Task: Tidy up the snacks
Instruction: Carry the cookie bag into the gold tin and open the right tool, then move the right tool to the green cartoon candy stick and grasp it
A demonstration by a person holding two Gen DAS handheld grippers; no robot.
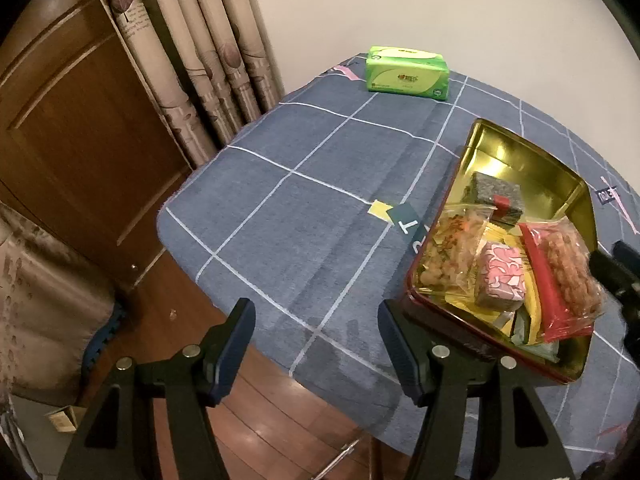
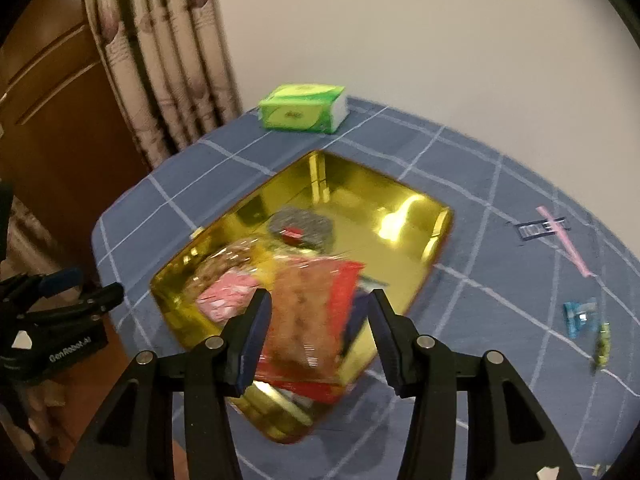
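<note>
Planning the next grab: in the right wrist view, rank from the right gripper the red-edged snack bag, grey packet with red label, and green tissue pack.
1. Red-edged snack bag, between its fingers.
2. Grey packet with red label, mid-tin.
3. Green tissue pack, far edge.

A brown wooden door (image 1: 76, 152), patterned curtains (image 1: 200, 52), cream wall (image 1: 440, 8) and wooden floor (image 1: 272, 412).

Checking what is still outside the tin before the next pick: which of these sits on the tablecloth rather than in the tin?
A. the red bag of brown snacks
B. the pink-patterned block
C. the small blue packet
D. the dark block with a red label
C: the small blue packet lies on the tablecloth, well to the right of the tin in the right wrist view; the others are inside the tin.
</note>
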